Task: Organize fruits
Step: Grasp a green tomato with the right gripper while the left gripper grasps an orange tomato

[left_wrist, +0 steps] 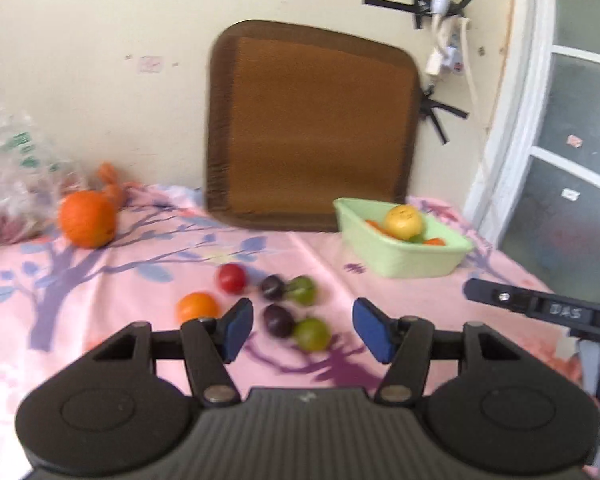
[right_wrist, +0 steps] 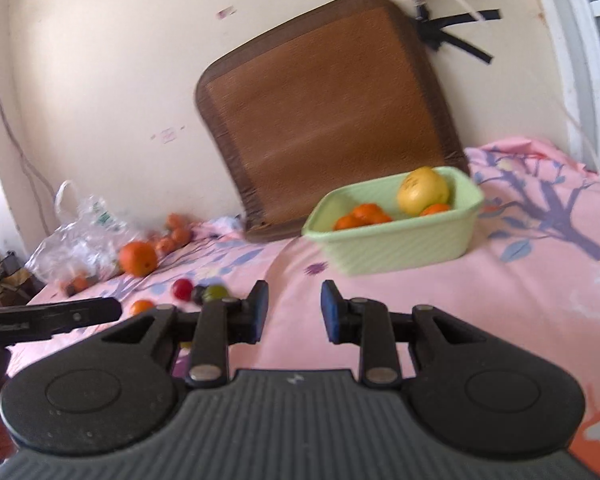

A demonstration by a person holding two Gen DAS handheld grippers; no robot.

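A pale green basket (left_wrist: 404, 258) is seen on the pink tree-printed cloth (left_wrist: 140, 360) that covers the worktop, and it serves here as the landmark. Inside it a yellow fruit (left_wrist: 403, 220) is seen resting on small orange fruits (right_wrist: 362, 216), with a bit of green beside them. Just behind the basket a brown mat (left_wrist: 312, 124) is propped against the wall. In front of the basket and to its left, loose fruit is scattered on the cloth: a red fruit (left_wrist: 232, 278), two dark plums (left_wrist: 278, 320), two green fruits (left_wrist: 311, 334) and a small orange (left_wrist: 197, 307) (all blurred). Much farther to the left of the basket a large orange (left_wrist: 87, 219) is seen beside a clear plastic bag (left_wrist: 12, 160). The left gripper (left_wrist: 303, 330) is held near the basket's front left, its fingers parted moderately with nothing pressed between them, the nearest plum and green fruit showing in the gap. The right gripper (right_wrist: 294, 310) is held in front of the basket, its fingers set narrow and empty.
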